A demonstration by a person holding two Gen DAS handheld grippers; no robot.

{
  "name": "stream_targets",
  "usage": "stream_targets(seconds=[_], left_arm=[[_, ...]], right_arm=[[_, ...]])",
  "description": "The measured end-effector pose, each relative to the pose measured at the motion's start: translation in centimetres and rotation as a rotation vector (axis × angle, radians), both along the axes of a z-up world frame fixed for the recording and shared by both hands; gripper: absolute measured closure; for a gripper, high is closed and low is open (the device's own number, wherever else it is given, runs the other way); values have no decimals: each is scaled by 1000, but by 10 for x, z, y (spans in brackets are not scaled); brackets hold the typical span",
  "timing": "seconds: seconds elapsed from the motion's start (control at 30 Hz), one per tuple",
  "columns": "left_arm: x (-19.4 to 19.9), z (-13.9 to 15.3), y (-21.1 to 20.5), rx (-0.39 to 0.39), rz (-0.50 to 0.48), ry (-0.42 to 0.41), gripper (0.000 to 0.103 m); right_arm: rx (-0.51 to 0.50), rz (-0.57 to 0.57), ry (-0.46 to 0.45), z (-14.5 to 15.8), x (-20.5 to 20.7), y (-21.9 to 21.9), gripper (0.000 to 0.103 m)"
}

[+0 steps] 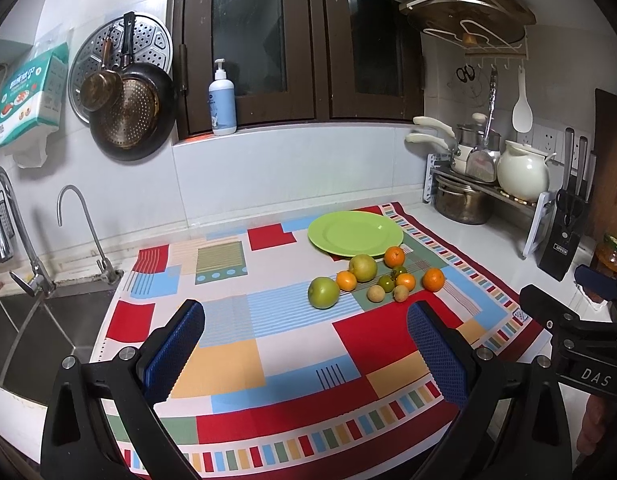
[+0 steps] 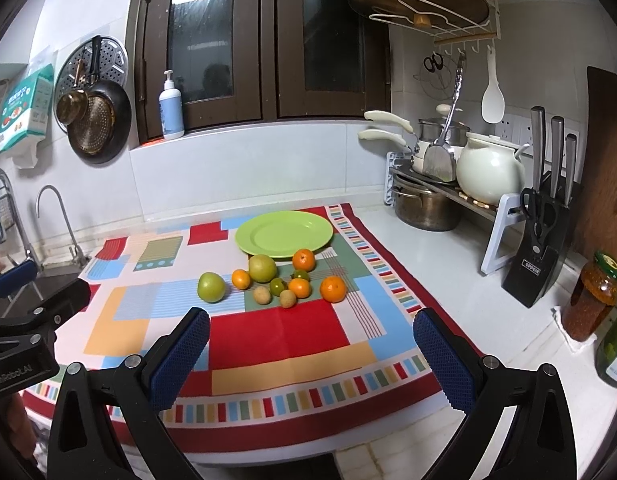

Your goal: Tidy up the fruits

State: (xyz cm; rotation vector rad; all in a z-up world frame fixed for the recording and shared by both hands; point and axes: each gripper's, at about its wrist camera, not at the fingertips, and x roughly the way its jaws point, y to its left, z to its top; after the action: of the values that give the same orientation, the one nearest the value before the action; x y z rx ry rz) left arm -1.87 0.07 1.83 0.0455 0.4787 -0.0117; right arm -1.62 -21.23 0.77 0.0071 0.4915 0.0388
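Note:
An empty green plate (image 1: pixel 355 233) (image 2: pixel 283 234) sits at the back of a patterned cloth (image 1: pixel 268 344) (image 2: pixel 288 332). In front of it lies a cluster of fruit: a green apple (image 1: pixel 323 292) (image 2: pixel 211 287), a yellow-green pear (image 1: pixel 363 267) (image 2: pixel 262 268), several oranges such as one at the right (image 1: pixel 433 279) (image 2: pixel 333 289), small green citrus (image 1: pixel 386 282) (image 2: pixel 277 286) and two small tan fruits (image 1: pixel 375 293) (image 2: pixel 262 295). My left gripper (image 1: pixel 306 320) and right gripper (image 2: pixel 310 330) are both open and empty, hovering near the cloth's front edge, short of the fruit.
A sink (image 1: pixel 24 332) with taps (image 1: pixel 88 232) lies at the left. A pot rack (image 2: pixel 448 188) with a white pot (image 2: pixel 490 172), a knife block (image 2: pixel 538 256), a jar (image 2: pixel 594 300) and a green bottle (image 2: pixel 614 352) stand at the right.

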Motion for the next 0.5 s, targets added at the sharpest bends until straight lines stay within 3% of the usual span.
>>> stream_targets(seconds=[0.5], left_arm=[[3, 2, -3, 3, -8, -6, 0]], right_arm=[[6, 0, -1, 1, 3, -2, 1]])
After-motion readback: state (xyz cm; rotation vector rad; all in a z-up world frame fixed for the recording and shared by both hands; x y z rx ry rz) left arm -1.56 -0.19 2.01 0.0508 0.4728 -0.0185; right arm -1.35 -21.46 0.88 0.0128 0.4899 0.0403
